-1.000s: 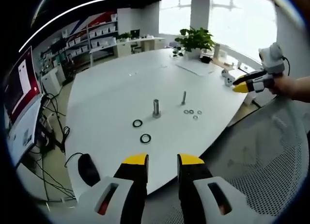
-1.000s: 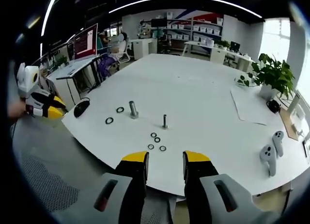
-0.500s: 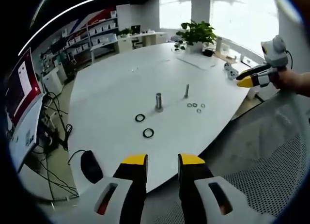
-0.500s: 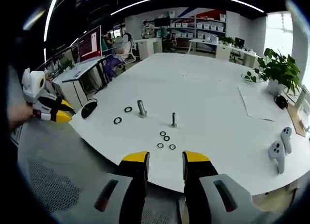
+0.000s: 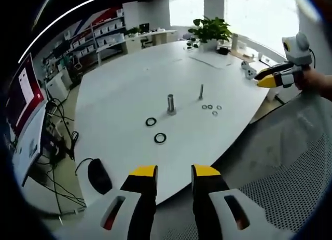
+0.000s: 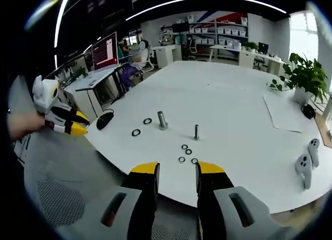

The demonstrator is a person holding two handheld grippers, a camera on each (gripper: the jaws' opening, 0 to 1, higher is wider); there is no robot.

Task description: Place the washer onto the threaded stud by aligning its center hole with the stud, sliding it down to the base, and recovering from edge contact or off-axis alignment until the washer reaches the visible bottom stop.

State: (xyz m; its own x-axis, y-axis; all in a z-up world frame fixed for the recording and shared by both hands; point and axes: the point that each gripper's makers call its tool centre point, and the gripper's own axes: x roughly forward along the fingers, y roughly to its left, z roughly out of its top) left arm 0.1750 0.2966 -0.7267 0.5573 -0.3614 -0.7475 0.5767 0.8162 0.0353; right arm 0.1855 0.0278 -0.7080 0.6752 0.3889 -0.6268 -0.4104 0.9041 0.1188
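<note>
Ahead of the empty, parted right gripper [image 6: 174,172], four small silver washers [image 6: 187,152] lie on the white surface [image 6: 233,110] just before the thin upright threaded stud [image 6: 196,132]. The left gripper [image 5: 174,175] is parted, empty, farther off.

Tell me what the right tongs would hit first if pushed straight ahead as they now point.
Probably the near edge of the white table, then the small washers just past it and the thin stud behind them. The right tongs are open and empty; depth is hard to judge.
</note>
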